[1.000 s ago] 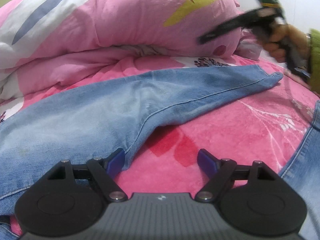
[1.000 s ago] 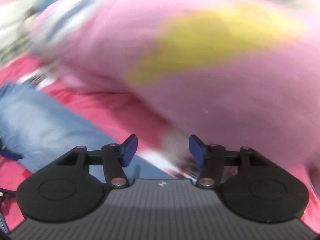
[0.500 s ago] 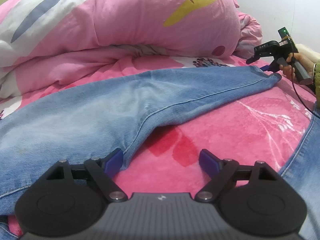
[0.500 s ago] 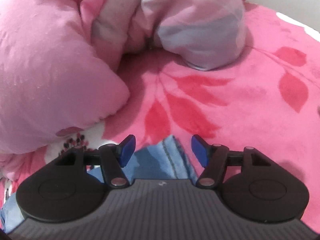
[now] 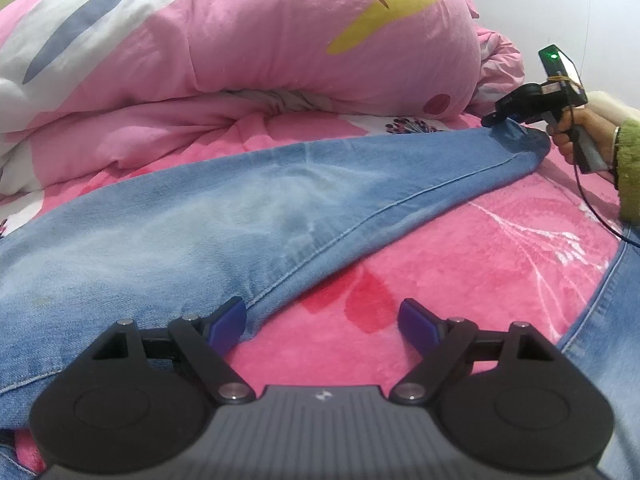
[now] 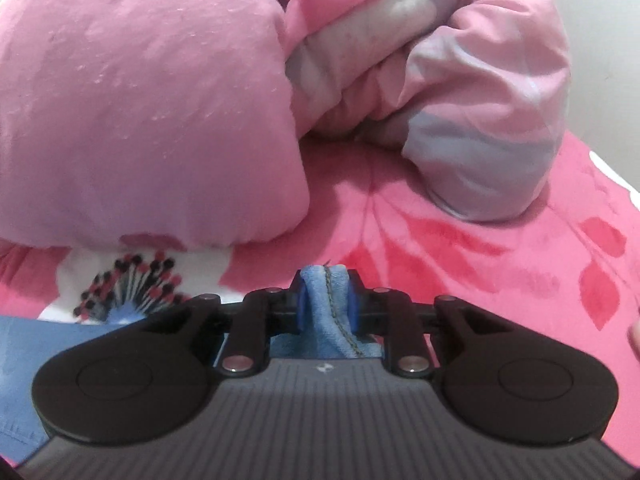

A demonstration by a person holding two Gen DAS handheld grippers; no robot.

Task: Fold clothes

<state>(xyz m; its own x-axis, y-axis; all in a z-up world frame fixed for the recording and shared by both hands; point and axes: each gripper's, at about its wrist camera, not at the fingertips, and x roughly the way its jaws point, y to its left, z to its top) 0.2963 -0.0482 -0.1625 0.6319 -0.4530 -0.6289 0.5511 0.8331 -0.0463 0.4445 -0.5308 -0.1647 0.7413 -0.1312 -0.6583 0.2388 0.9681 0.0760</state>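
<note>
— Since the earlier frame my right tool (image 6: 326,300) has dropped onto the hem of the jeans (image 5: 248,216) and pinched it; half a second ago its fingers were spread over that hem.

— And your left tool (image 5: 322,320)?

— Spread wide at the bottom of its frame, hovering over the pink bed cover (image 5: 460,264), one finger (image 5: 228,322) right by the leg's seam edge.

— Where do the jeans lie?

— One leg stretches flat from lower left to the upper right of the left view, where the right tool (image 5: 500,114) bites its end. Another bit of denim shows at lower right. A bunched quilt (image 5: 260,40) sits behind.

— Why grip the hem?

— My guess: a corner hold lets me carry the leg over without crumpling it.
</note>
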